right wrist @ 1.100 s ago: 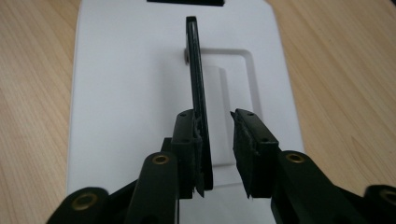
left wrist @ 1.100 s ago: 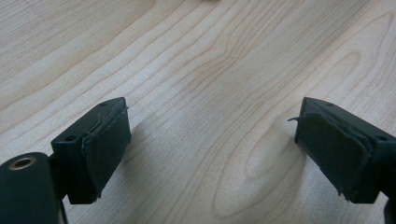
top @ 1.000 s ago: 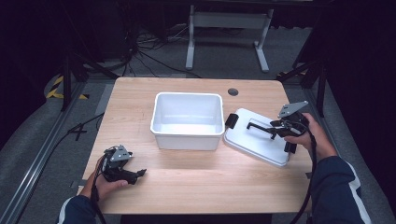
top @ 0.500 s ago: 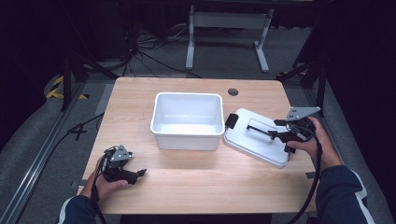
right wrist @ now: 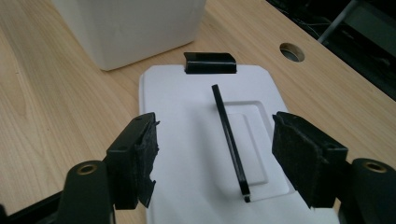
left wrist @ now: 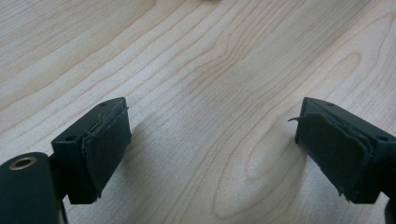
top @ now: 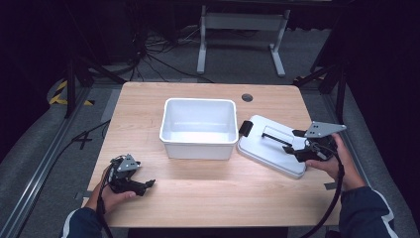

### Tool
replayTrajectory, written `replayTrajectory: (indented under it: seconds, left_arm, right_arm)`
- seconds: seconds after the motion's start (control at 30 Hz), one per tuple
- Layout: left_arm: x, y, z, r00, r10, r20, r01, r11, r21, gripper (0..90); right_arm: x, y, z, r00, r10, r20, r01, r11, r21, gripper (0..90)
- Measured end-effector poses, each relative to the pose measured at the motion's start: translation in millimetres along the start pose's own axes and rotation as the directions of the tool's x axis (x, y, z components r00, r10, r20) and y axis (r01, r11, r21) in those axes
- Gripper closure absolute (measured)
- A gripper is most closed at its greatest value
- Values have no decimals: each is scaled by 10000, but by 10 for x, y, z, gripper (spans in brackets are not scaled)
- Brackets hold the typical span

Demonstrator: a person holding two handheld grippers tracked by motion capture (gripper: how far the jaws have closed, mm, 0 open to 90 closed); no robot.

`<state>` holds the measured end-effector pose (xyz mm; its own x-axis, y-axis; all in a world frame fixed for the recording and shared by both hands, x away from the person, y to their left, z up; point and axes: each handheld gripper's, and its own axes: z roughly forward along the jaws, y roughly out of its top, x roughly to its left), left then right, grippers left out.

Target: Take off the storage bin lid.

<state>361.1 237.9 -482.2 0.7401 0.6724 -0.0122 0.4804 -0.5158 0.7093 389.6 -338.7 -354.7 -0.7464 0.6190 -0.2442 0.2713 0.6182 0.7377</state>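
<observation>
High view: I see white rectangular plastic tub [top: 199, 128] at centre of wooden table [top: 208, 198], interior empty. White flat plastic lid [top: 270, 147] with black bar handle [right wrist: 229, 135] and black end clip [right wrist: 209, 62] lies on table just right of tub, near it, not on it. My right gripper [top: 303, 147] sits over lid's right end, jaws just been opening, handle between them, pads clear. My left gripper [top: 143, 185] rests near table's front left, released, nothing between jaws. Round cable hole [top: 247, 97] behind lid.

I'm working in a lab: dark curtained surroundings, cables [top: 163, 49] on grey floor, a metal stand [top: 241, 29] beyond the wooden table [top: 208, 198].
</observation>
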Motion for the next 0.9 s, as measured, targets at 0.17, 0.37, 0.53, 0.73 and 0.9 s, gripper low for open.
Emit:
replayTrajectory:
  seconds: [0.17,0.37,0.53,0.73,0.9]
  left_arm:
    - [0,0,-1,10000,7,-11,-7,10000,4,109]
    - [1,0,-1,10000,6,-10,-6,10000,4,109]
    - [0,0,-1,10000,6,-15,-6,10000,3,109]
    - [0,0,-1,10000,5,-10,-5,10000,2,109]
    - [1,0,1,10000,-4,15,4,10000,-8,109]
  right_arm:
    - [181,-45,15,9999,-108,-75,107,9999,-108,312]
    - [340,-112,56,9989,-354,-306,349,9992,-173,311]
    - [430,-182,90,9984,-339,-458,326,9991,-279,309]
    - [566,-322,170,9971,-325,-689,308,9992,-261,309]
    - [662,-448,253,9960,-187,-869,182,9998,-60,309]
